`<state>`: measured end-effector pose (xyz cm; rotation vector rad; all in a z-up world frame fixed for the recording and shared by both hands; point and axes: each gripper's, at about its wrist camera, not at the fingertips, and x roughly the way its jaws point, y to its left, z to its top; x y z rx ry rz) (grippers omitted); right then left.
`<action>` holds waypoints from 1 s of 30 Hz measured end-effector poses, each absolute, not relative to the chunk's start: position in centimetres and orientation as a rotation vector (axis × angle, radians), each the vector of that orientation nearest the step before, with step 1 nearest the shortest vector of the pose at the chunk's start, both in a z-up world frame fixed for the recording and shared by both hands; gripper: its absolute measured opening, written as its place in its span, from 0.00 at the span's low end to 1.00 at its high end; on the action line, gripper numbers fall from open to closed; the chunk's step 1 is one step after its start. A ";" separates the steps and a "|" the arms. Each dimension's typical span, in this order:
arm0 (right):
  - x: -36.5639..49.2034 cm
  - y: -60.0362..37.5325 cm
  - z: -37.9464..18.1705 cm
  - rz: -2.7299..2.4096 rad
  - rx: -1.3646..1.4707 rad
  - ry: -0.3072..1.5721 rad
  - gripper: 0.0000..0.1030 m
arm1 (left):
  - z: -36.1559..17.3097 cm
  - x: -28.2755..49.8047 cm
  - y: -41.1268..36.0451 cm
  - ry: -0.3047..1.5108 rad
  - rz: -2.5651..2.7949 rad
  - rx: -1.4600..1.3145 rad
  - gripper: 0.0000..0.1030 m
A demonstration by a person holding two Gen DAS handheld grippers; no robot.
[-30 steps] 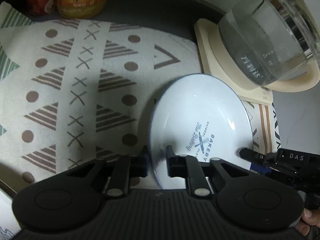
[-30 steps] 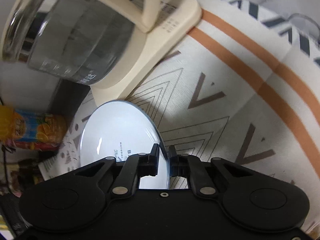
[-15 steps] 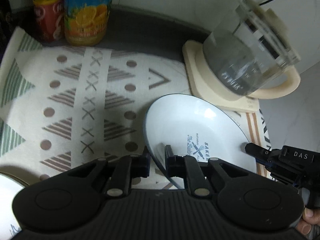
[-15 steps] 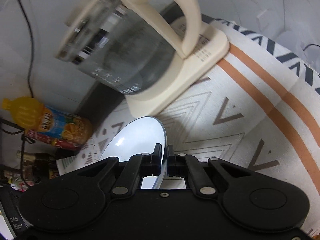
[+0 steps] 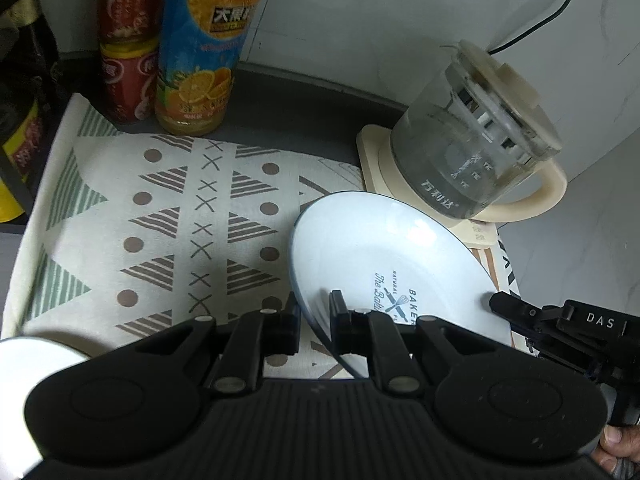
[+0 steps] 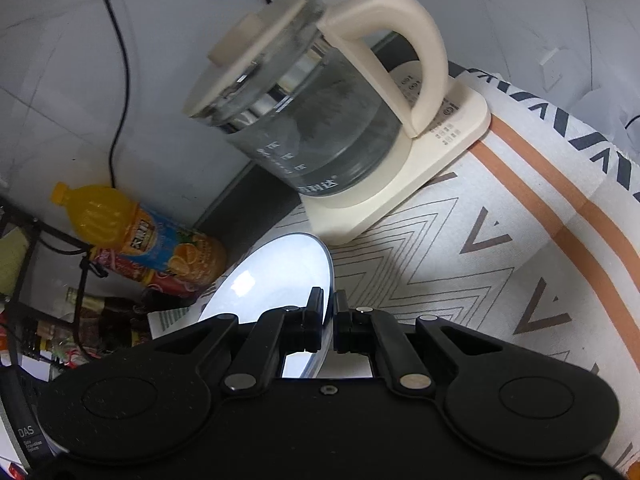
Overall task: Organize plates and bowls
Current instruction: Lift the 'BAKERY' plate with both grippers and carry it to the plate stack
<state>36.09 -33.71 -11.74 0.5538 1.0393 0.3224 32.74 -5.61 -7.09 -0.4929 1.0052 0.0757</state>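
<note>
A white plate (image 5: pixel 372 248) with a blue rim and "BAKERY" print is held tilted above the patterned cloth. My left gripper (image 5: pixel 315 320) is shut on its near-left rim. My right gripper (image 6: pixel 329 322) is shut on the opposite rim; its fingertip (image 5: pixel 505 307) shows at the plate's right edge in the left wrist view. The plate also shows edge-on in the right wrist view (image 6: pixel 276 272). Another white dish (image 5: pixel 28 364) peeks in at the lower left of the left wrist view.
A glass kettle (image 5: pixel 476 148) on a cream base (image 6: pixel 404 192) stands behind the plate. An orange juice bottle (image 5: pixel 200 52) and red cans (image 5: pixel 128 60) stand at the back left by the wall. The patterned cloth (image 5: pixel 168 216) covers the counter.
Both grippers have lifted and pulled back with the plate; the kettle and bottles now look farther away. A white dish has come into view at the lower left.
</note>
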 end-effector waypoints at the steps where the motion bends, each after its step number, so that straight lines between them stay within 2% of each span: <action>1: 35.9 -33.6 -11.6 0.328 0.551 1.036 0.05 | -6.9 32.4 -5.6 1.000 0.078 -0.494 0.12; 30: 29.4 -24.4 -10.8 0.554 0.416 1.093 0.05 | -4.9 19.1 1.2 0.913 0.258 -0.577 0.12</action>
